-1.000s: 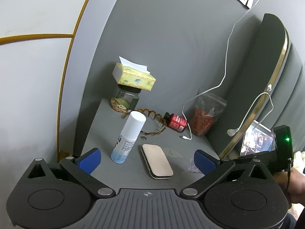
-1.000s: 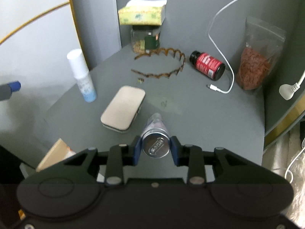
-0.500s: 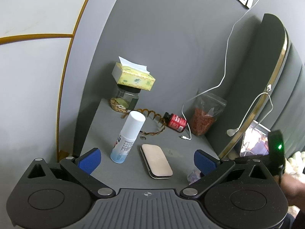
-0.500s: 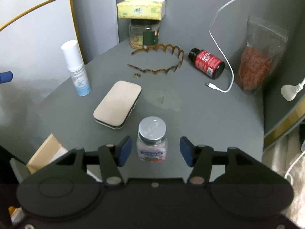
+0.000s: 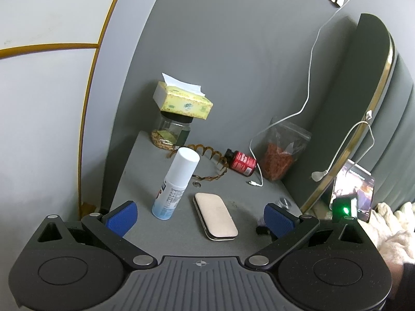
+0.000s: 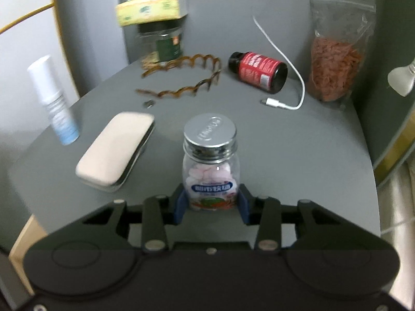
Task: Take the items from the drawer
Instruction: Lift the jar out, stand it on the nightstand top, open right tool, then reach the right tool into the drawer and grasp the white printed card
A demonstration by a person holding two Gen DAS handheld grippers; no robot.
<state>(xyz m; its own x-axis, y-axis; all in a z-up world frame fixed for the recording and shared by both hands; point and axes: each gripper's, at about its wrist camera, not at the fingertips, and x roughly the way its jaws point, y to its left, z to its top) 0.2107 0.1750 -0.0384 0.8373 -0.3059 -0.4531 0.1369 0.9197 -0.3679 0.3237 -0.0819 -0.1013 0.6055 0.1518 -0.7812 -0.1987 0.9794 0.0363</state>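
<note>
The counter (image 6: 298, 150) is a matte grey top set into a corner of grey walls, with a white gold-trimmed panel on its left and a dark gold-edged headboard (image 5: 363, 119) on its right. At the back, a yellow tissue box (image 6: 151, 9) rests on a glass jar (image 6: 160, 45). In front of these lie a brown wavy hair comb (image 6: 186, 77), a red-labelled bottle (image 6: 258, 72) on its side, a white charging cable (image 6: 288, 77) and a clear pouch of red pieces (image 6: 334, 59). A white spray bottle (image 5: 176, 184) stands upright at the left, with a beige case (image 5: 215, 216) lying flat just beside it. The candy jar (image 6: 210, 165), silver-capped and holding pink pieces, stands upright on the counter near its front edge. The right claw (image 6: 211, 204) sits level with the jar's base, its blue pads close on either side; whether they touch the glass cannot be told. The left claw (image 5: 198, 216) is spread wide and holds nothing. Compared with half a second earlier, the right claw's pads have drawn in from a wide gap to flank the jar, and the view has dropped lower and closer. The left claw's view is unchanged.
</note>
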